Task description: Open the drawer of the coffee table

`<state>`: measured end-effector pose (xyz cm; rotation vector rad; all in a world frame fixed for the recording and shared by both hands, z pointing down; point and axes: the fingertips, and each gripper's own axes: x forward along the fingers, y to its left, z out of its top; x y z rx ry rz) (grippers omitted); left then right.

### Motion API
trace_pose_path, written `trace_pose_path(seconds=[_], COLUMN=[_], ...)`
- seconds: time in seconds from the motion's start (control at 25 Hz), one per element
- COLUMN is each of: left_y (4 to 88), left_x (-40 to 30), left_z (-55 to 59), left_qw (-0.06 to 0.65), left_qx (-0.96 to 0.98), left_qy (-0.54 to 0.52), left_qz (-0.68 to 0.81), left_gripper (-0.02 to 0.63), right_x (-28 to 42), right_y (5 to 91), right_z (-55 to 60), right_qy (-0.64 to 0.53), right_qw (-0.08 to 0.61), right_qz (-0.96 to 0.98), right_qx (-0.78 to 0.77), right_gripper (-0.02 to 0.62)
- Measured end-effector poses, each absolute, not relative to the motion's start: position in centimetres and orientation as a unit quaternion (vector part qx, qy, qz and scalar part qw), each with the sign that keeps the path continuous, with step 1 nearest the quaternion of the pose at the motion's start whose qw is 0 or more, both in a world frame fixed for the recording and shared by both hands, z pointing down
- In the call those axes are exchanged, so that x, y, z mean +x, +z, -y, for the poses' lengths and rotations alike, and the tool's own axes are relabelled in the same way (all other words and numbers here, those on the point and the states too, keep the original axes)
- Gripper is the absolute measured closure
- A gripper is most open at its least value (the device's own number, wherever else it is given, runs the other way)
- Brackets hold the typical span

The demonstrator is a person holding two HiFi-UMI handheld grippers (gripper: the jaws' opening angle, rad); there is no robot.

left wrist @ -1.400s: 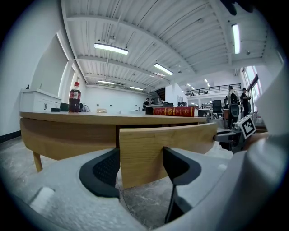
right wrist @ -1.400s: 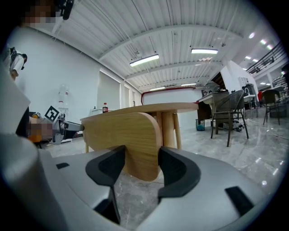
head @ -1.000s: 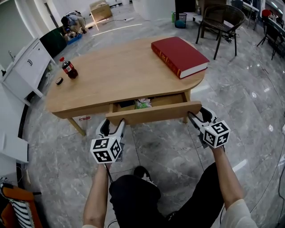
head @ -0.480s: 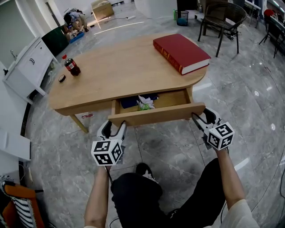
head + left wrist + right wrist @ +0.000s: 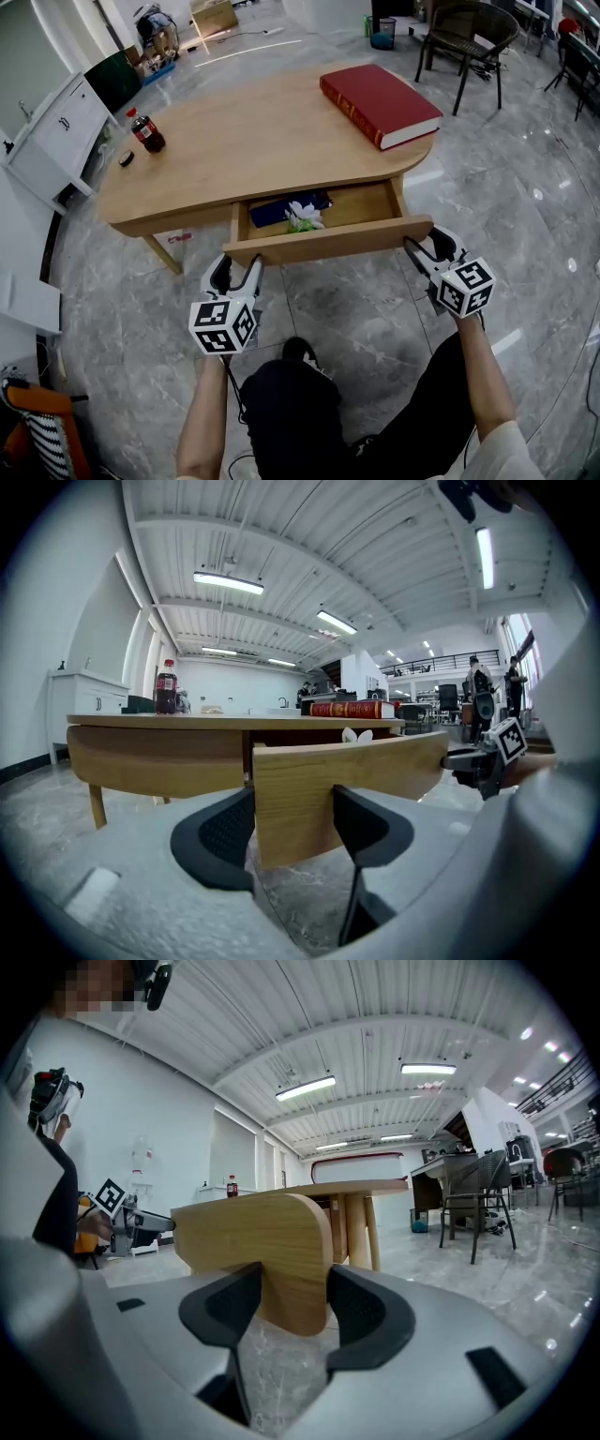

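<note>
The wooden coffee table [image 5: 253, 150] has its drawer pulled partway out. The drawer front [image 5: 328, 241] is a long wooden panel. My left gripper [image 5: 234, 269] grips the panel's left end; its jaws have just been closing, and both pads press on the wood [image 5: 291, 799]. My right gripper [image 5: 424, 247] is shut on the panel's rounded right end [image 5: 258, 1251]. Inside the drawer lie a dark blue item [image 5: 281, 208] and a white and green bundle [image 5: 303, 218].
A red book [image 5: 380, 103] lies on the table's right end, and a cola bottle [image 5: 145, 131] with a small dark cap [image 5: 125, 159] stands at its left. A white cabinet [image 5: 52, 141] stands at the left and a dark chair [image 5: 469, 37] behind. My legs [image 5: 281, 412] are below the drawer.
The drawer has slid further out toward me, showing more of what lies inside. Both grippers have come back with the drawer front.
</note>
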<state>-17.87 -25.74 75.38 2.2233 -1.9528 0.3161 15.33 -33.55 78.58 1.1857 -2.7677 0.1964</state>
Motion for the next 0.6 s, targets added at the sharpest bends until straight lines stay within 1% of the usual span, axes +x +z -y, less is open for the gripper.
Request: trace_pose_path(seconds=[0.6], left_y=[75.11], left_x=[-17.86], left_z=[25.29], left_qw=[0.085], left_qx=[0.746], left_qy=[0.103], left_qz=[0.653], left_gripper=[0.339], right_x=[15.35], right_y=[78.49], right_z=[32.91], right_qy=[0.071], right_qw=[0.064], right_qz=[0.912], right_qx=[0.398], right_gripper=[0.354])
